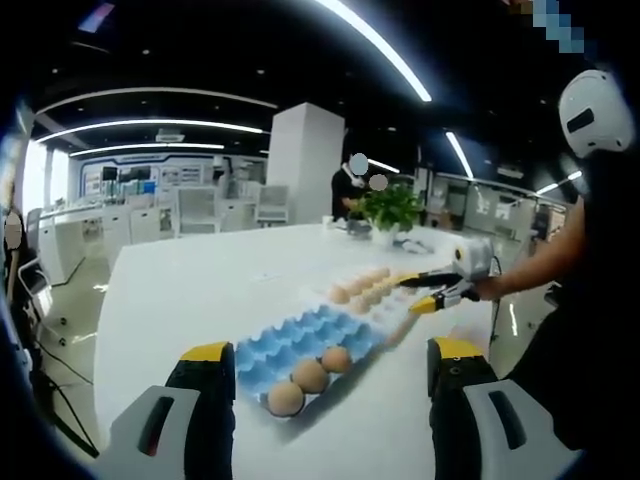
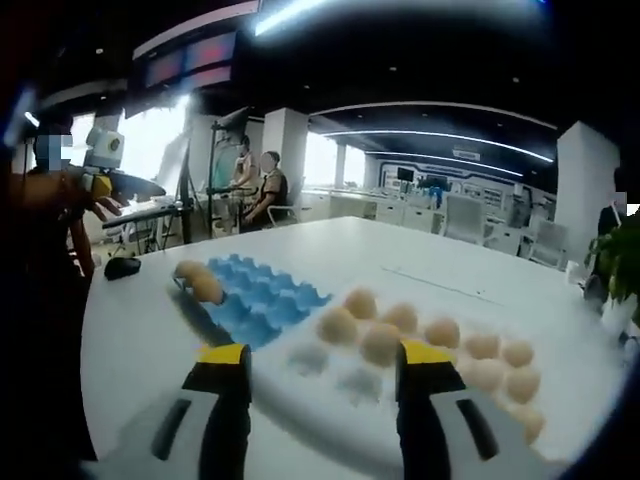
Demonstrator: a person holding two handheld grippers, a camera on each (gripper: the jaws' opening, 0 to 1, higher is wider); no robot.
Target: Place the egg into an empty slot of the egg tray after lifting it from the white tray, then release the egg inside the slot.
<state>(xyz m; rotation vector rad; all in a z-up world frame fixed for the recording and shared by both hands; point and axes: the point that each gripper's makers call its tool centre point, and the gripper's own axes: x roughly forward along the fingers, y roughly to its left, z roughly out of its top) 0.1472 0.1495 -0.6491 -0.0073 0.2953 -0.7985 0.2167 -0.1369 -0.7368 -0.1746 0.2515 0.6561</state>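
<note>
Eggs (image 2: 380, 343) sit in the white tray (image 2: 330, 385), just beside the blue egg tray (image 2: 262, 300) on the tabletop (image 2: 440, 265); right gripper (image 2: 323, 362) fingers apart, empty, near them. Judged light, smooth, brittle (crushes easily): grip gently across the middle, neighbours crowd. Left gripper (image 1: 333, 365) fingers apart, near three eggs in the blue tray; potted plant (image 1: 388, 210) well beyond.

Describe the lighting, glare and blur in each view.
Left gripper view: ceiling light strips bow with fisheye distortion; the white table glares; the blue egg tray is fairly sharp. Right gripper view: a bright window washes out the left background; eggs by the tongs look soft and blurred.
</note>
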